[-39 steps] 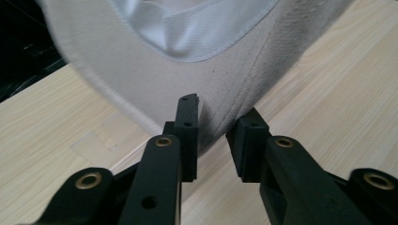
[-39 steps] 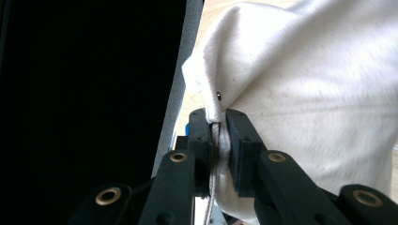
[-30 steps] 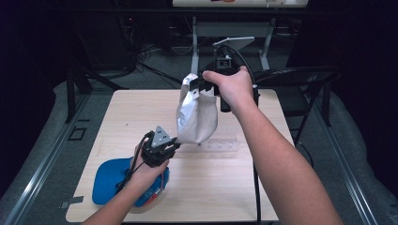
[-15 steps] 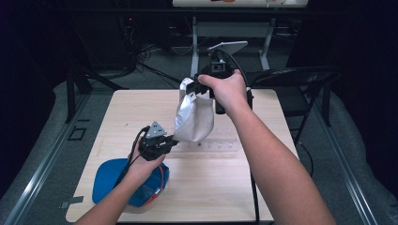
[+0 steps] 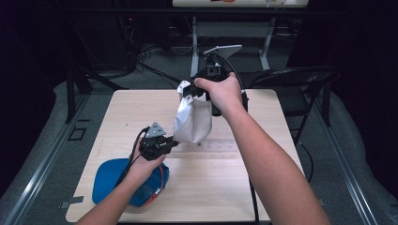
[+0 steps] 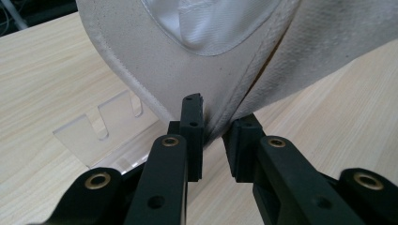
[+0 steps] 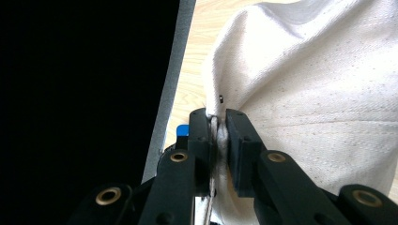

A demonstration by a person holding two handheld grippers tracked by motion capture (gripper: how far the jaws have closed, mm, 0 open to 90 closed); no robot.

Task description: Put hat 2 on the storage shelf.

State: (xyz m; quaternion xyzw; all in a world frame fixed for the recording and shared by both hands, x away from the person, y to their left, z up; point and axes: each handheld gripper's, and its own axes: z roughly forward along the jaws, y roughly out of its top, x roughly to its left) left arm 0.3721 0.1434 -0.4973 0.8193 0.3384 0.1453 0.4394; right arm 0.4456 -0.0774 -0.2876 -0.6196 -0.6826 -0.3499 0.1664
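You are holding one white fabric cap (image 5: 192, 123) in the air over the middle of the bench (image 5: 263, 173), stretched between your two tools. Your right tool (image 5: 188, 93) is clamped on the cap's upper edge, its jaws pinching a seam in the right gripper view. Your left tool (image 5: 174, 142) is closed on the cap's lowest corner, the cloth squeezed between its pads (image 6: 192, 136).

Since a second ago, your left hand is sitting a little farther from the bench's near edge and slightly lower, drawing the cap's lower corner down, while your right hand is barely shifting. That probably means you are pulling the cap taut to shape or turn it.

Counting what is here: one white cap, one blue cap (image 5: 112, 180) lying at the near left corner under your left forearm, one clear slotted acrylic strip (image 6: 101, 133) lying flat beneath the white cap, and two tools.
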